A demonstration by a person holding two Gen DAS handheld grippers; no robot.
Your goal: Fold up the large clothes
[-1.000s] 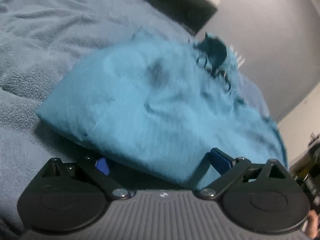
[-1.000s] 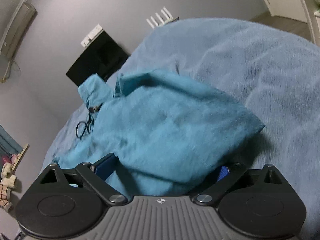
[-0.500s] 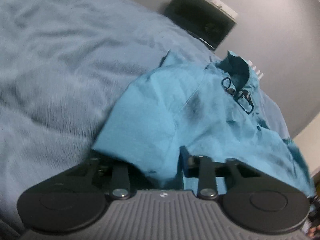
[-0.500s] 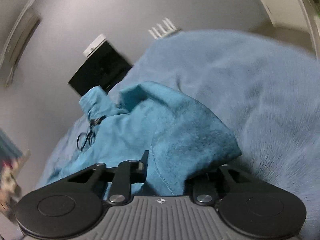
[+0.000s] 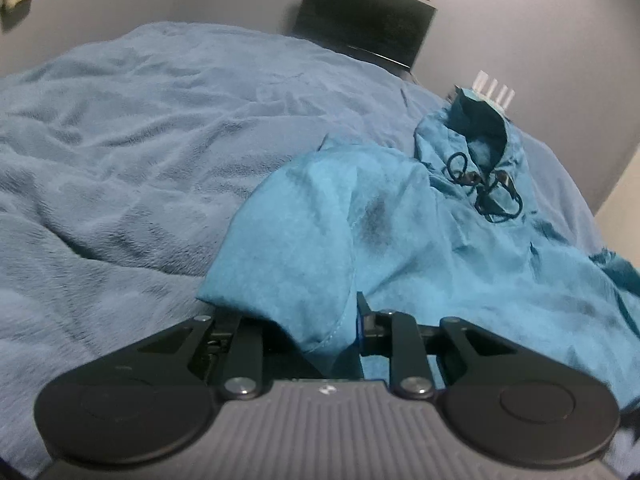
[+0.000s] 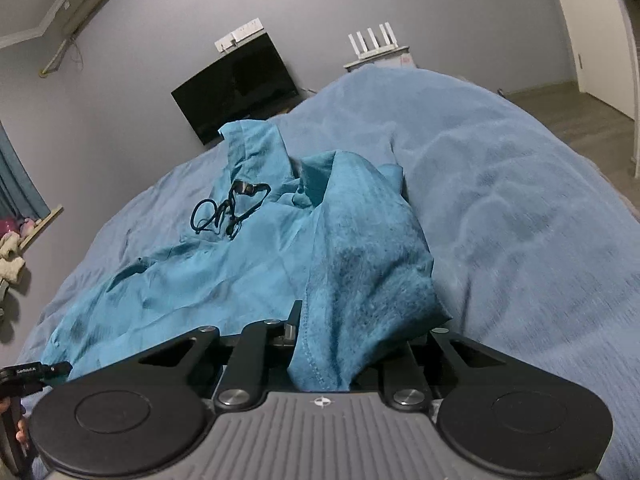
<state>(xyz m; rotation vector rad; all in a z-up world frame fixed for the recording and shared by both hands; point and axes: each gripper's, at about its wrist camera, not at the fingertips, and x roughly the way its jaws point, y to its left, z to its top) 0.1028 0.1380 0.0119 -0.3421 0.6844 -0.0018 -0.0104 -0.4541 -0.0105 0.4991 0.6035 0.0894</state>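
A teal hooded garment (image 5: pixel 460 240) with a dark drawstring (image 5: pixel 484 184) lies crumpled on the blue blanket (image 5: pixel 140 160). My left gripper (image 5: pixel 320 332) is shut on a fold of its near left edge, the cloth bunched between the jaws. In the right wrist view the same garment (image 6: pixel 224 264) spreads to the left, its drawstring (image 6: pixel 228 208) near the hood. My right gripper (image 6: pixel 340 344) is shut on the garment's near right edge, which drapes over the jaws.
The blanket (image 6: pixel 520 208) covers a bed. A black screen (image 6: pixel 236 88) and a white router (image 6: pixel 376 44) stand against the grey wall beyond it. A window sill with soft toys (image 6: pixel 12 248) is at the left. The other gripper's body (image 6: pixel 28 372) shows at lower left.
Both grippers have gone from open around the garment's edge to shut on it. The cloth has been gathered and drawn toward me; both views have tilted up.
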